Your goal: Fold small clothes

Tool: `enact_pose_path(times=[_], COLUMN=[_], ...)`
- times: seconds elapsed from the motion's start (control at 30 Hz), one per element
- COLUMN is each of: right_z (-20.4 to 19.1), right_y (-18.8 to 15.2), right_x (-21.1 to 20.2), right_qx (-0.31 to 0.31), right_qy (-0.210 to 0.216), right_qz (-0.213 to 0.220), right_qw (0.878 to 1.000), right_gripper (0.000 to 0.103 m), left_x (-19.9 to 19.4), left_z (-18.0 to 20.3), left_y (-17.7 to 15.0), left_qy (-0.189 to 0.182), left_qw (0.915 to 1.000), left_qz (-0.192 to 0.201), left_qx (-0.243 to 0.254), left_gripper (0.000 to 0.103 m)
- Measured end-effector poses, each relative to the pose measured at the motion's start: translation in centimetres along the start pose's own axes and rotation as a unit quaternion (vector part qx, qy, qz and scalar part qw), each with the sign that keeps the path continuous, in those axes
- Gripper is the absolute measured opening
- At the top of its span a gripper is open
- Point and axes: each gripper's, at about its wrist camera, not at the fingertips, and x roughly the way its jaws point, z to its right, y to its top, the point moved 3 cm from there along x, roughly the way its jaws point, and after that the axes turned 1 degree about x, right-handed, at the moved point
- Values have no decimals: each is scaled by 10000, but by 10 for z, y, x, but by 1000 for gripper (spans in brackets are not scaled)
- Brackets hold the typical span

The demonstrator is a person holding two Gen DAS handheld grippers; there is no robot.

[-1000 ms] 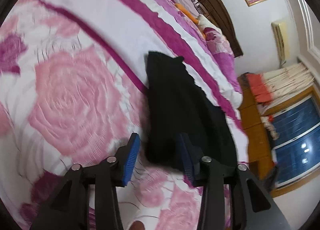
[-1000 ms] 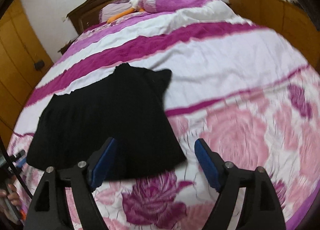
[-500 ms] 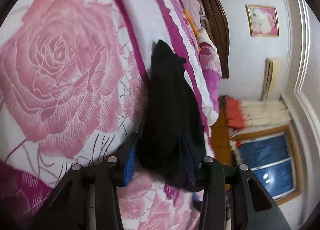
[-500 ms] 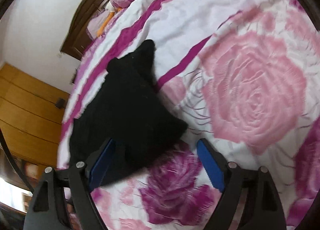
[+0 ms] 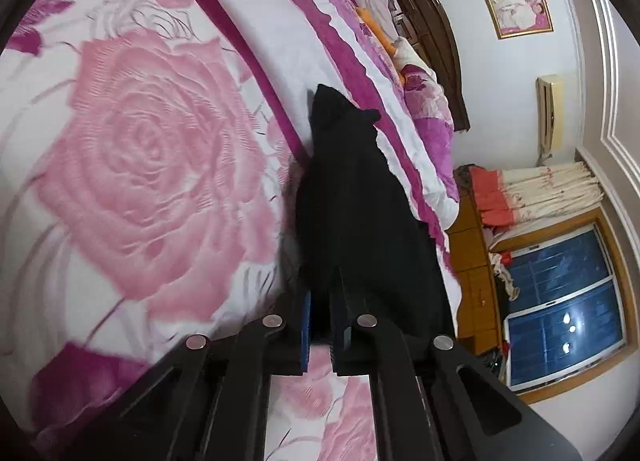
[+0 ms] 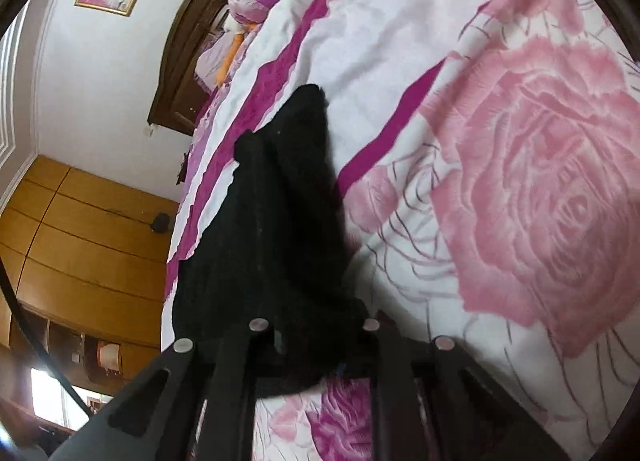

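A small black garment [image 5: 352, 197] lies on the bed's rose-print cover [image 5: 140, 149]. My left gripper [image 5: 320, 325] is shut on the garment's near corner, blue pads pinching the cloth. In the right wrist view the same black garment [image 6: 280, 221] stretches away from me, and my right gripper [image 6: 316, 357] is shut on its other near corner; the cloth bunches over the jaws and hides the pads. The garment's far end rests on the white and magenta stripes.
Pillows [image 5: 424, 101] and a dark wooden headboard [image 5: 436, 33] are at the bed's far end. A wooden dresser [image 5: 472, 261] and a window [image 5: 560, 301] stand beside the bed. A wooden wardrobe [image 6: 80, 241] is on the other side.
Both grippers moved down onto the garment's near edge and went from open to shut on it. The views have tilted and drawn closer to the bed.
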Motion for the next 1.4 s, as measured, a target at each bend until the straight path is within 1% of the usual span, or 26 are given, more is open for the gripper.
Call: enact_pose_path(times=[0.1,0.27,0.37,0.47,0.53,0.57,0.6,0.7,0.73,0.8,0.87,0.9,0.93,1.0,1.03,1.07,1.1,1.13,1.17,1.2,1.23,1.27,1.3,1.33,1.37,1.4], right_z=[0,-14,-23,-28,-25,-22,-19,-6,-3,0,2,3,2,-2,-4,-8,-13,-18,-27,-33,-39,-43,-43,-39,-33,-24], right_y=[-4,-8,-7,-2,-1,1,2,4,6,12,17,21,24,33,36,39,41,41,39,36,32,28,25,26,28,32], right_x=[-4,-12,-13,-9,-2,1,2,-1,-2,0,1,3,4,11,17,23,32,38,46,52,58,64,67,67,66,65], right_qx=[59,-289,-409,-663,-634,-596,-566,-405,-352,-300,-277,-270,-273,-324,-340,-345,-375,-447,-677,-886,-1141,-1393,-1512,-1459,-1297,-970], right_qy=[66,-33,-31,-273,-482,-542,-513,-79,76,273,411,487,565,723,784,826,812,739,557,380,176,-39,-233,-292,-150,155], right_qz=[-24,35,105,137,24,-8,-36,-46,-17,-1,20,26,37,79,87,102,153,191,270,320,335,305,271,263,231,153], right_qw=[10000,9996,9991,9973,9968,9967,9971,9991,9993,9992,9988,9984,9980,9968,9963,9959,9959,9961,9958,9948,9927,9898,9879,9885,9912,9950], right_gripper=[13,12,13,14,24,31,40,51,52,55,58,61,63,74,78,85,92,96,97,97,95,82,64,55,40,30], left_x=[-11,-17,-13,-2,7,7,5,-4,-10,-23,-33,-32,-29,-20,-12,-2,9,23,40,56,79,93,107,126,137,146], left_z=[3,5,9,3,-8,-12,-15,-16,-12,2,26,35,49,82,101,119,131,144,153,159,166,170,173,173,172,170], left_y=[0,-5,-2,8,9,9,8,7,5,2,-6,-7,-8,-11,-12,-14,-15,-16,-17,-19,-23,-24,-28,-33,-37,-42], left_qy=[23,23,119,133,266,207,80,-190,-162,181,743,863,939,978,1034,1162,1227,1250,1240,1206,1120,1083,1111,1310,1473,1623], left_qw=[9998,9996,9990,9997,9996,9996,9996,9991,9996,9979,9854,9809,9761,9654,9563,9456,9387,9330,9315,9329,9364,9379,9377,9347,9325,9303], left_qz=[115,216,310,180,-88,-114,-94,11,122,432,814,878,881,854,891,943,960,927,803,615,338,195,43,-96,-182,-278], left_qx=[135,177,289,121,-63,-161,-254,-374,-195,458,1297,1507,1749,2262,2585,2888,3077,3244,3323,3338,3308,3291,3291,3304,3293,3277], left_gripper=[2,1,1,3,4,5,6,10,11,16,17,17,17,17,17,17,16,16,14,9,8,8,6,5,4,3])
